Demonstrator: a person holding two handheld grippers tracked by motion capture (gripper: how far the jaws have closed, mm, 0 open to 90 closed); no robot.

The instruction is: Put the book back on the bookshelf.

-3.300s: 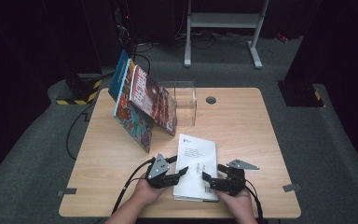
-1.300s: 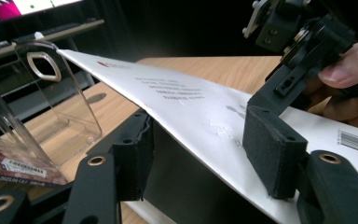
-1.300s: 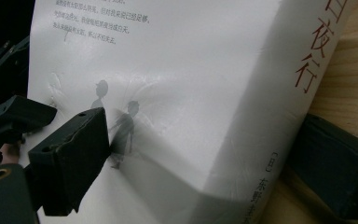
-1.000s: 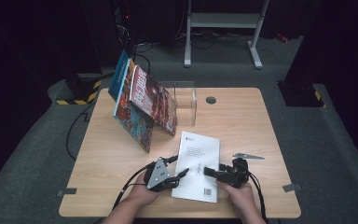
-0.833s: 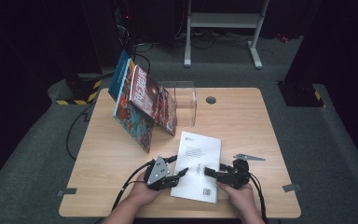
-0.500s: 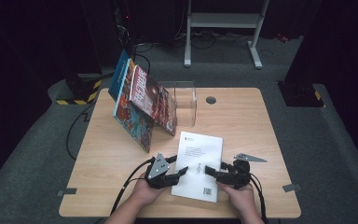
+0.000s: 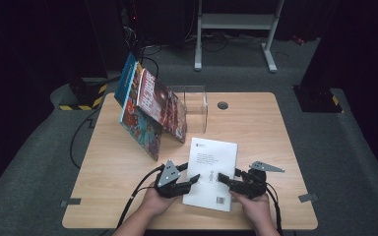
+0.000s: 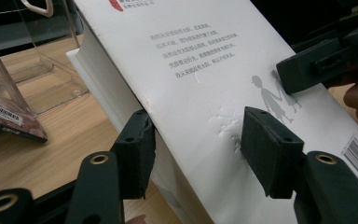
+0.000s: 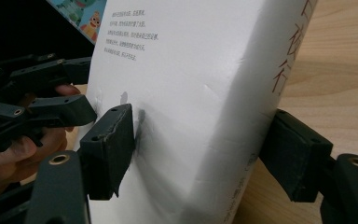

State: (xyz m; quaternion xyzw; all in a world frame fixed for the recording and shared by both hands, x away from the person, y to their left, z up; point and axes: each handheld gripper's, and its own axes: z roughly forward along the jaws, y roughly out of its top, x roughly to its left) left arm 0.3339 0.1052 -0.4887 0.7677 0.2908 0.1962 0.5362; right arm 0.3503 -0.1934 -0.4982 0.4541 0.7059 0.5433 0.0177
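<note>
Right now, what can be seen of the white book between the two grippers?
The white book is a thick paperback lying on the near part of the wooden table, back cover up. The cover is white, with a small red mark, lines of grey print, grey walking figures and a barcode at one near corner; red characters run down the spine. The left gripper has one jaw on the cover, one at the page edge. The right gripper straddles the spine side.
</note>
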